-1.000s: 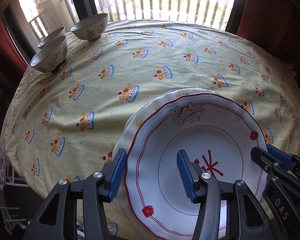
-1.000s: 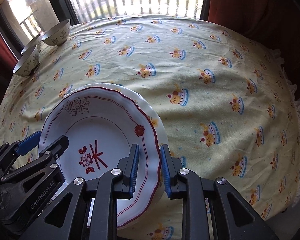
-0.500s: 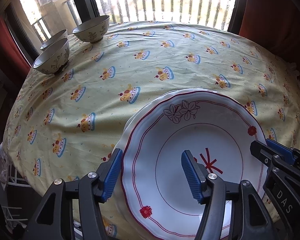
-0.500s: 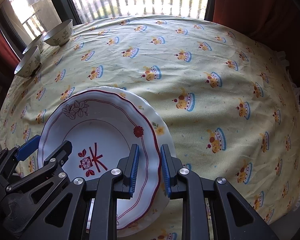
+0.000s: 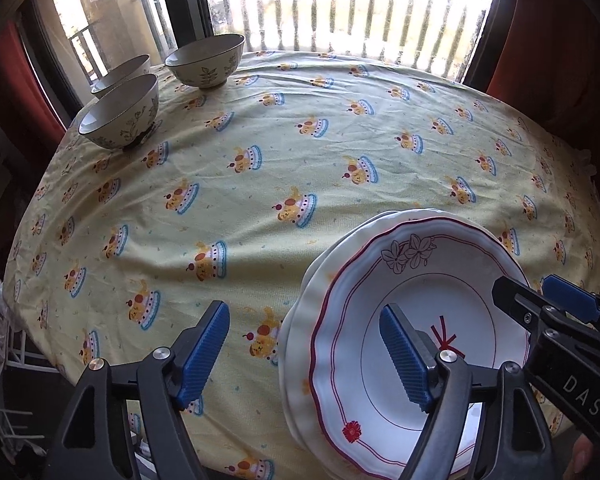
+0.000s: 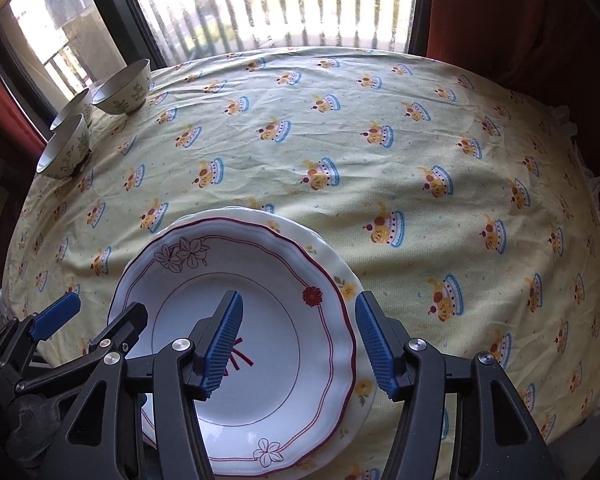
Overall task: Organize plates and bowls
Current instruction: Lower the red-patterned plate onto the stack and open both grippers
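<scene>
Table (image 5: 340,152) in yellow printed cloth fills both views. Plate stack sits at the near edge: red-rimmed plate (image 6: 260,340) nested on a cream scalloped plate (image 6: 340,276), edges not quite concentric, top one offset toward your left. Three bowls (image 5: 120,112) grouped at the far left corner, well apart from the plates.

Both tools look released. Left gripper (image 5: 304,356) jaws wide apart, one pad over bare cloth, the other over the plate's well, gripping nothing. Right gripper (image 6: 298,344) also spread, straddling the right rim of the red-rimmed plate without pinching it.

Judgement: plates look stacked, bowls likely next. Draw both grippers back clear of the rims so you don't nudge the stack nearer the table edge. For the bowls, pinch one wall at the rim, lift straight up, nest it into the neighbour squarely.

Only the left view shows the cream plate's left rim and the stack's gap on that side. Only the right view shows the yellow flower prints on the cream rim and the plate's near flower outline
</scene>
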